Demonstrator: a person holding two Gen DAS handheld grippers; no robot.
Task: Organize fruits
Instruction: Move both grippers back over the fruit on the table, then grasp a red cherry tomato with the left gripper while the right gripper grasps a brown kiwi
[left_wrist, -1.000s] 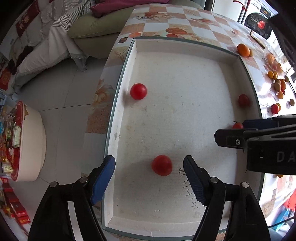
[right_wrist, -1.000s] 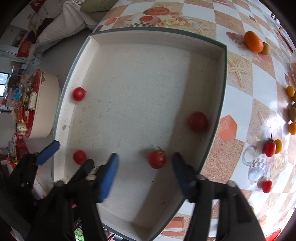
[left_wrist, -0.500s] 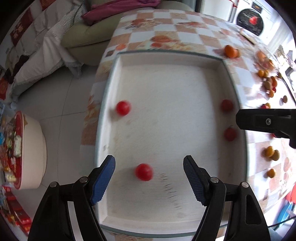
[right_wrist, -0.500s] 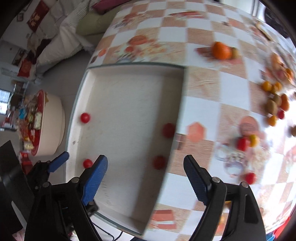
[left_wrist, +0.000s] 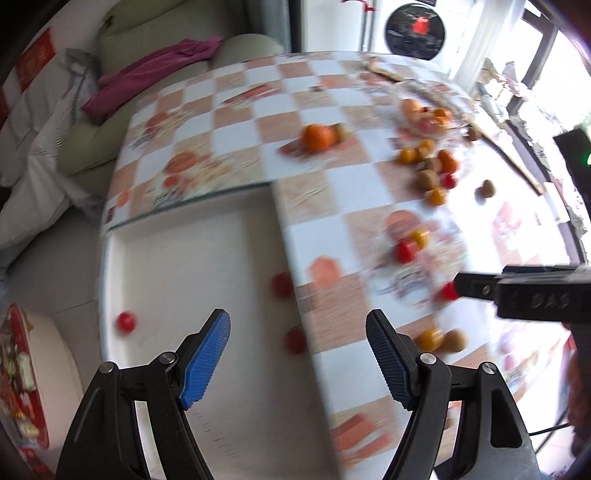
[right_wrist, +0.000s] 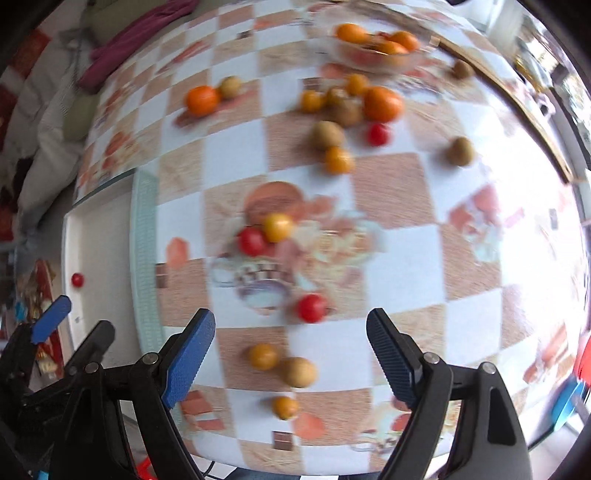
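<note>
Motion blur softens both views. The left gripper hangs spread and empty over the white tray, three red tomatoes scattered ahead. The right gripper, also spread, has a red tomato just beyond its tips.

The table wears a glossy checked covering; the white tray looks matt (faintly grainy); fingers carry blue textured pads.
</note>
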